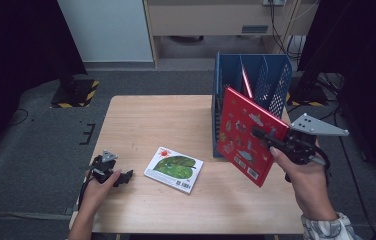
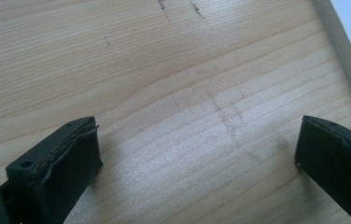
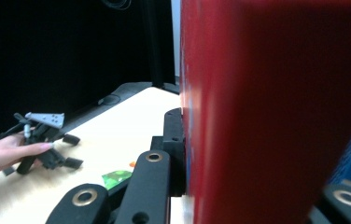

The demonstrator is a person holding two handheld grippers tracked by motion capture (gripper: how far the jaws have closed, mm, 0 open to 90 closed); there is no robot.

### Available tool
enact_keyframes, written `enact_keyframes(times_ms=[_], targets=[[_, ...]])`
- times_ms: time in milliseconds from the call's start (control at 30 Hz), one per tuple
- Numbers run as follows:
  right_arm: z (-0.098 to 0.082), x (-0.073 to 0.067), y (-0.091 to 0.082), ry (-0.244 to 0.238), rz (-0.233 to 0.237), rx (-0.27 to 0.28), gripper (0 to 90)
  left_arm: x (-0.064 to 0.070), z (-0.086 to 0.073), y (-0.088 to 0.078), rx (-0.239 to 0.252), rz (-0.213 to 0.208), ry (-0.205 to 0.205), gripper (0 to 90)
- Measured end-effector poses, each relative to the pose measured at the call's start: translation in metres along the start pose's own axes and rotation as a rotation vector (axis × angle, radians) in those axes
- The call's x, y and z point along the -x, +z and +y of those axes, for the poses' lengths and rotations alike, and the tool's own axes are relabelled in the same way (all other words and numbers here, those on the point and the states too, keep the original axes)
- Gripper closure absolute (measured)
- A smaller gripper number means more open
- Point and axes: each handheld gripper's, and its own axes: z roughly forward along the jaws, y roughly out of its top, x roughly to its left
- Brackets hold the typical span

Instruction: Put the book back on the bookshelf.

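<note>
My right gripper [image 1: 259, 134] is shut on a red picture book [image 1: 243, 135], holding it tilted in the air in front of the blue file organizer [image 1: 276, 80]. In the right gripper view the red book [image 3: 267, 107] is clamped edge-on against one black finger [image 3: 172, 135]. A second book with a green and white cover [image 1: 173, 169] lies flat on the wooden table [image 1: 146, 120]. My left gripper [image 1: 121, 176] rests at the table's front left. Its jaws [image 2: 197, 158] stand wide apart over bare wood with nothing between them.
A thin red book [image 1: 246, 82] stands inside one slot of the organizer, which sits at the table's far right. The left gripper [image 3: 68, 151] and the green book [image 3: 116, 177] also appear in the right gripper view. Dark floor surrounds the table.
</note>
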Motion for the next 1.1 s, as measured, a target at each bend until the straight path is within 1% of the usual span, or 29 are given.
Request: enact_keyframes(times_ms=[33, 200, 433, 633, 767, 1100], targets=[[0.003, 0.001, -0.001, -0.006, -0.005, 0.004, 79.4, 0.000, 0.000, 0.000, 0.000, 0.000, 0.000, 0.0], [0.014, 0.007, -0.003, -0.002, -0.040, 0.015, 79.4, 0.000, 0.000, 0.000, 0.002, 0.000, 0.000, 0.0], [0.021, 0.019, -0.003, 0.002, -0.089, 0.016, 79.4, 0.000, -0.001, 0.000, 0.010, 0.000, -0.004, 0.0], [0.022, 0.027, -0.004, -0.003, -0.128, 0.007, 79.4, 0.000, -0.002, 0.000, 0.019, -0.001, -0.001, 0.0], [0.021, 0.032, -0.006, 0.006, -0.143, 0.003, 79.4, 0.000, -0.003, 0.001, 0.032, -0.004, 0.001, 0.0], [0.017, 0.040, -0.013, 0.013, -0.167, -0.006, 79.4, 0.000, -0.003, 0.001, 0.031, -0.005, 0.005, 0.0]])
